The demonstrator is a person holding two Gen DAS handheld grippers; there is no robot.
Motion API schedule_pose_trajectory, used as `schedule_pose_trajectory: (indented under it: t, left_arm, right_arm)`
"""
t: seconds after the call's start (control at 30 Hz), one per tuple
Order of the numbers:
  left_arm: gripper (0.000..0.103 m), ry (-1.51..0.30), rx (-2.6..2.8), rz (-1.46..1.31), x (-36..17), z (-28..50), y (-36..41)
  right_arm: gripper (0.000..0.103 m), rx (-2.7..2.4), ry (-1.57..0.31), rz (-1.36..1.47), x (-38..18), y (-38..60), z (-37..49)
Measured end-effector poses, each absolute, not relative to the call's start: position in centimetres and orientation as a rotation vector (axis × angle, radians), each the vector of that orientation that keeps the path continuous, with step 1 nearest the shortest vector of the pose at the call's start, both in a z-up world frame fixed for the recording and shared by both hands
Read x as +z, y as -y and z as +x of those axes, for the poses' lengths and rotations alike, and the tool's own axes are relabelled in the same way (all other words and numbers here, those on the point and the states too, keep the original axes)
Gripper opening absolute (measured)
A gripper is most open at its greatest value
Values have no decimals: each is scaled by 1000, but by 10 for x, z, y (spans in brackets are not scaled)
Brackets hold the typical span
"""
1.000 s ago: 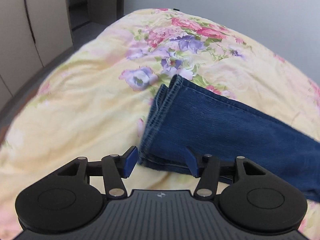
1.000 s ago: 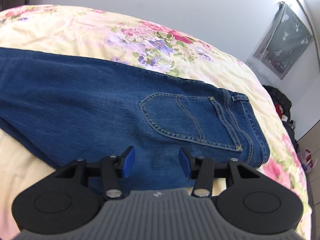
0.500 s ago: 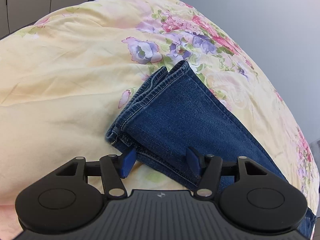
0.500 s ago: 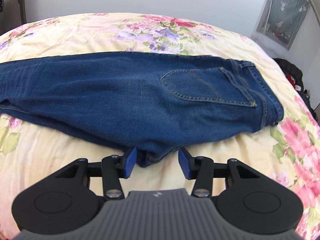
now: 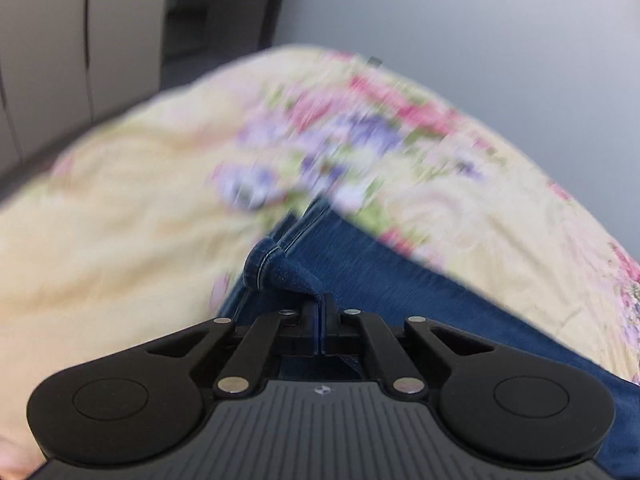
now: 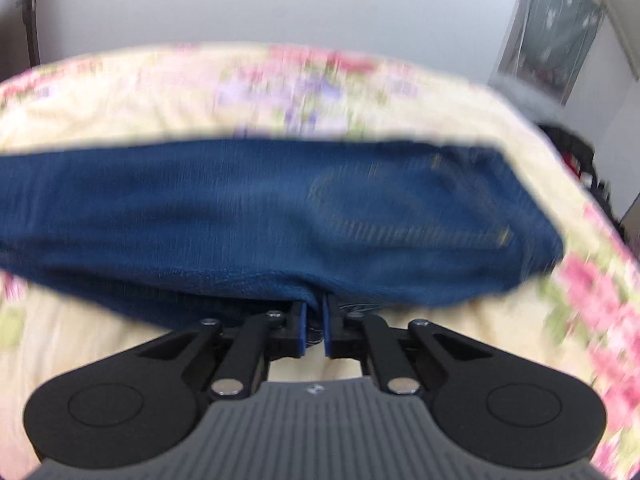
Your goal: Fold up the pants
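blue jeans (image 6: 248,208) lie stretched across a bed with a yellow floral quilt (image 6: 132,96), running from the left edge of the right wrist view to the waistband at the right. a back pocket (image 6: 404,204) shows faintly on the upper face near the waist end; stitching is blurred. the near edge of the denim, about midway along, is pulled up into a small peak.

right gripper (image 6: 315,322): blue pads nearly together, clamped on that near edge of the jeans, fabric bunched between them.

left wrist view: the leg end of the jeans (image 5: 360,276) lies on the quilt (image 5: 120,232), running away toward the lower right. the hem (image 5: 264,258) is curled and raised into a fold just ahead of the tool. left gripper (image 5: 320,308): pads pressed almost shut, pinching the denim next to the hem.

both views are smeared by motion, the quilt pattern most of all.

around the bed: a plain grey wall (image 5: 460,40) behind it, pale cupboard doors (image 5: 44,52) beyond the bed's far left side in the left wrist view, a grey hanging cloth (image 6: 556,36) on the wall at the upper right of the right wrist view, dark clutter (image 6: 576,160) on the floor beneath it, too blurred to identify.
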State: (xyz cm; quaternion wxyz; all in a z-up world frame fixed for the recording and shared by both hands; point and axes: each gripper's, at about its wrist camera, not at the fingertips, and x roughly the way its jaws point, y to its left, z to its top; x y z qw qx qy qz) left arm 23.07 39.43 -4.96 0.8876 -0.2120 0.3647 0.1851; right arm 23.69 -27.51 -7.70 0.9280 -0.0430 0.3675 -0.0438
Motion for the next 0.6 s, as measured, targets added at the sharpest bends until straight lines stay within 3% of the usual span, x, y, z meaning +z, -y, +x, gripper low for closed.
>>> schedule_pose_trajectory:
  t: [0.1, 0.2, 0.33, 0.43, 0.5, 0.57, 0.6]
  left_arm:
    - [1, -759, 393, -307, -28, 236, -383]
    - [1, -887, 422, -269, -55, 246, -389]
    - [20, -935, 439, -184, -86, 242, -390]
    - [23, -931, 393, -219, -79, 236, -399]
    - [32, -914, 362, -205, -66, 236, -401]
    - [61, -867, 347, -165, -50, 238, -399]
    - [68, -843, 329, -149, -44, 241, -398]
  right_arm:
    - [0, -105, -794, -71, -70, 287, 242]
    - [0, -100, -895, -83, -100, 287, 245]
    - [0, -104, -922, -88, -125, 284, 239]
    - [2, -76, -938, -71, -125, 286, 238]
    - [9, -45, -948, -47, -117, 289, 239]
    - [18, -22, -946, -68, -107, 287, 234]
    - [23, -20, -938, -91, -102, 286, 232]
